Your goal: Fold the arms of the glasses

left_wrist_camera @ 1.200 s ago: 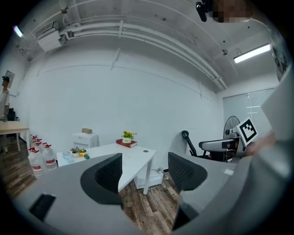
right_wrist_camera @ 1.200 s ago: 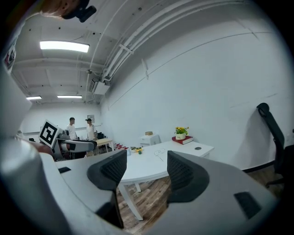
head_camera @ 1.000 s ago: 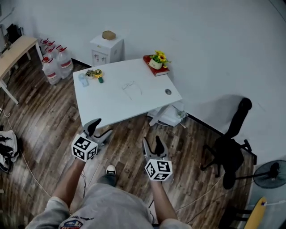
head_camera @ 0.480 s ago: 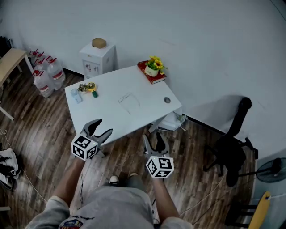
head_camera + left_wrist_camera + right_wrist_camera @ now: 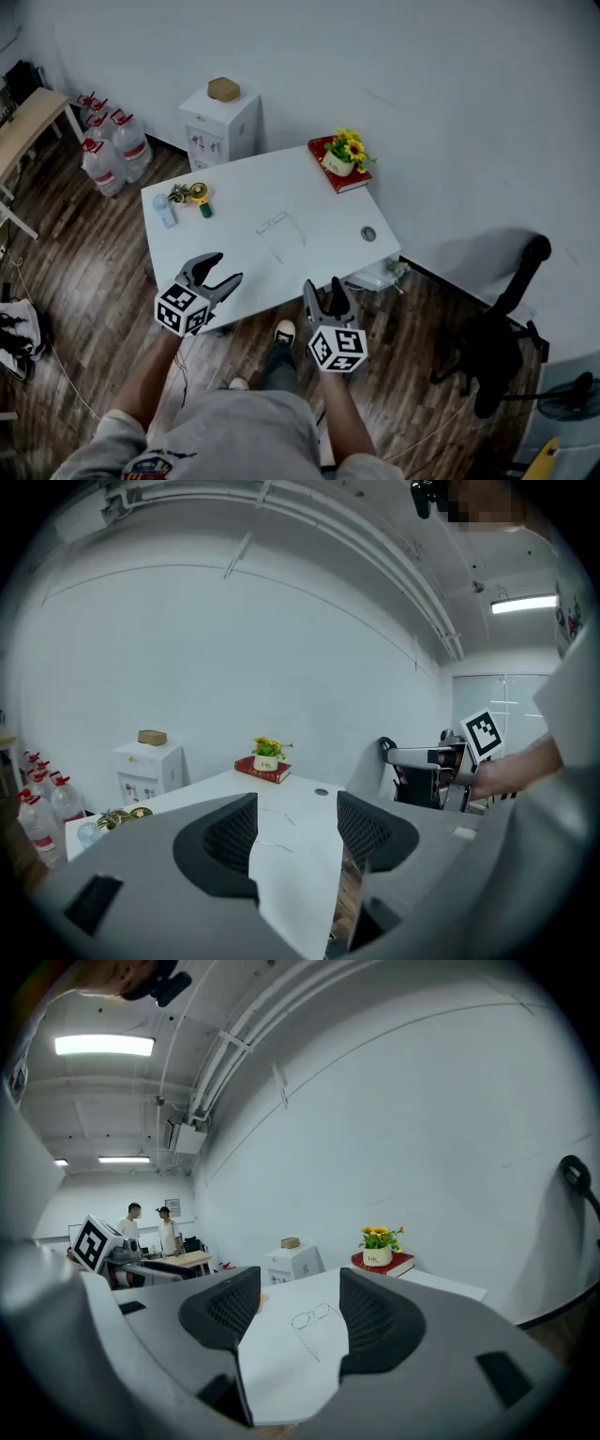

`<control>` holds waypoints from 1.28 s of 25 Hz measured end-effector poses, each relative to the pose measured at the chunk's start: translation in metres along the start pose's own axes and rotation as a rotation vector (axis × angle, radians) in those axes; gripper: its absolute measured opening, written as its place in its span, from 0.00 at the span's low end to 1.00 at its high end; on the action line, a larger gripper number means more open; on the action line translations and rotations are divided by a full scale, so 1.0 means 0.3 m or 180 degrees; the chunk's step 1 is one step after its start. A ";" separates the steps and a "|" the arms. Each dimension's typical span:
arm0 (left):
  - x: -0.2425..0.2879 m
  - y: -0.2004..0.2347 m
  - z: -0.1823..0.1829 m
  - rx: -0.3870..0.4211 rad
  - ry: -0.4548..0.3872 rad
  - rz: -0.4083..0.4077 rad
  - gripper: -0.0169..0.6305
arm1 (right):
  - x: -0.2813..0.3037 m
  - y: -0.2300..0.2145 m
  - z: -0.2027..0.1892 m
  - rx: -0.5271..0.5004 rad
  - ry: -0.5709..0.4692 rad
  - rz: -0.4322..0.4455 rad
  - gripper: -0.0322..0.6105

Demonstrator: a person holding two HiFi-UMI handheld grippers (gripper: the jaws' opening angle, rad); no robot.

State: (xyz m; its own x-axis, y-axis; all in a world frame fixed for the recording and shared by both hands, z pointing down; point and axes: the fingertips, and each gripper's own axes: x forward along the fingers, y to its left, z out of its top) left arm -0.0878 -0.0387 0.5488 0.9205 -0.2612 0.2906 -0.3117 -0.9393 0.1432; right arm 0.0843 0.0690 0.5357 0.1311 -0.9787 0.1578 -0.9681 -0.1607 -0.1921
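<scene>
A thin-framed pair of glasses (image 5: pixel 279 232) lies with its arms spread near the middle of the white table (image 5: pixel 234 267). In the right gripper view the glasses (image 5: pixel 314 1320) show straight ahead between the jaws, still well beyond them. My left gripper (image 5: pixel 223 269) hovers at the table's near edge, left of the glasses; its jaws have just been closing a little, stand open, and hold nothing. My right gripper (image 5: pixel 322 287) is open and empty at the near edge, below the glasses. The left gripper view looks across the table (image 5: pixel 300 874).
A potted yellow flower on a red book (image 5: pixel 342 161) stands at the table's far right corner. A tape roll (image 5: pixel 197 194) and a small cup (image 5: pixel 161 202) sit at its far left. A white cabinet (image 5: pixel 217 117), water bottles (image 5: pixel 108 155) and an office chair (image 5: pixel 506 323) surround it.
Both grippers have come forward to the table's near edge, and the table now lies closer below them. The glasses have not moved.
</scene>
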 end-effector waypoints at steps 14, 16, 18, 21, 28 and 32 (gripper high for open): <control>0.486 0.250 0.131 -0.0385 0.0126 0.0489 0.39 | 0.623 -0.317 0.173 -0.0010 0.0207 0.0758 0.43; 0.530 0.268 0.138 -0.0383 0.0180 0.0564 0.39 | 0.683 -0.347 0.186 -0.0016 0.0240 0.0858 0.42; 0.565 0.283 0.139 -0.0378 0.0238 0.0616 0.37 | 0.731 -0.373 0.189 -0.0010 0.0281 0.0929 0.42; 0.603 0.313 0.134 -0.0410 0.0304 0.0653 0.35 | 0.786 -0.396 0.183 0.0029 0.0318 0.0998 0.42; 0.686 0.373 0.080 -0.0473 0.0549 0.0605 0.33 | 0.849 -0.450 0.157 0.0064 0.0403 0.1017 0.42; 0.734 0.396 0.047 -0.0427 0.0671 0.0531 0.33 | 0.860 -0.484 0.145 0.0081 0.0455 0.0968 0.42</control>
State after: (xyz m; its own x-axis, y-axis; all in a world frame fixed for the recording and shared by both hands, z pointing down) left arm 0.0812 -0.2110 0.6165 0.7892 -0.3443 0.5085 -0.4958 -0.8459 0.1967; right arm 0.2680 -0.1658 0.5623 -0.1960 -0.9548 0.2234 -0.9524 0.1311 -0.2751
